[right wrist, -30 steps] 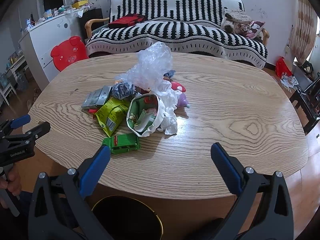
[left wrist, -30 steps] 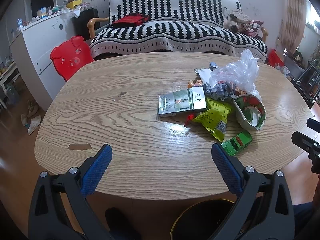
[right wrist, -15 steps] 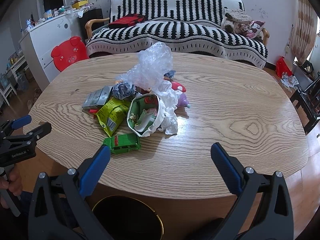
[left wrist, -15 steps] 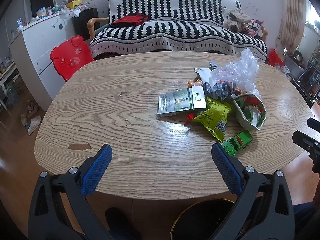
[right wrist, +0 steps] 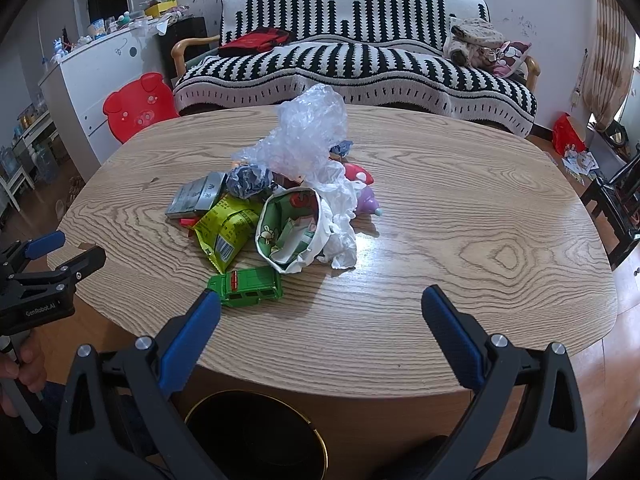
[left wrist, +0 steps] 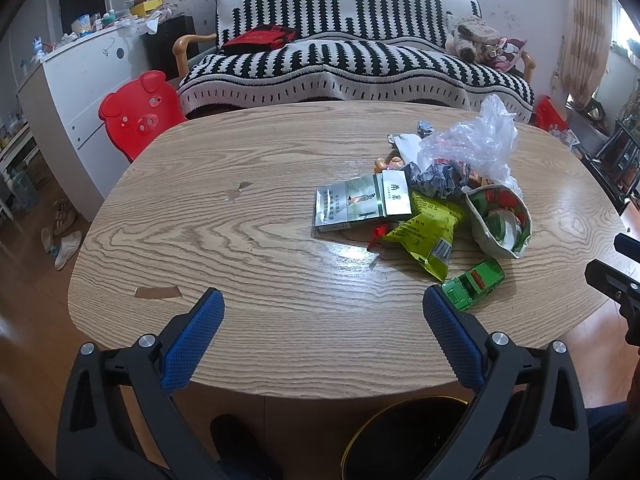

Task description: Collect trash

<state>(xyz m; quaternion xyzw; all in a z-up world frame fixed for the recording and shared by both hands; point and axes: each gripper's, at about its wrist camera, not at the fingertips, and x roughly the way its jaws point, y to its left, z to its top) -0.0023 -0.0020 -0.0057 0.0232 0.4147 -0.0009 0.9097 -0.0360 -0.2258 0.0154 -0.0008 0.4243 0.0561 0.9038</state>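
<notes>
Both tongs spread over the near tabletop edge, nothing pinched
Left tongs (left wrist: 323,310) and right tongs (right wrist: 321,306) gape wide; the trash pile (right wrist: 280,204) sits mid-tabletop (right wrist: 460,216) beside a green toy car (right wrist: 246,286), black bin (right wrist: 256,436) below

so the black bin (right wrist: 256,436) under the desk (right wrist: 440,240) only shows its near rim at 6 o'clock, the rest is cut off by the desk edge and the tool arms. In the left view the right tool (left wrist: 618,276) pokes in at 3 o'clock, mostly out of frame. Stuff under the clear plastic bag (right wrist: 308,136) is buried, can't tell what's in there. The print on the silver-green box (left wrist: 360,202) is too small to read. The hand (right wrist: 28,364) at 8 o'clock is half cropped.
</notes>
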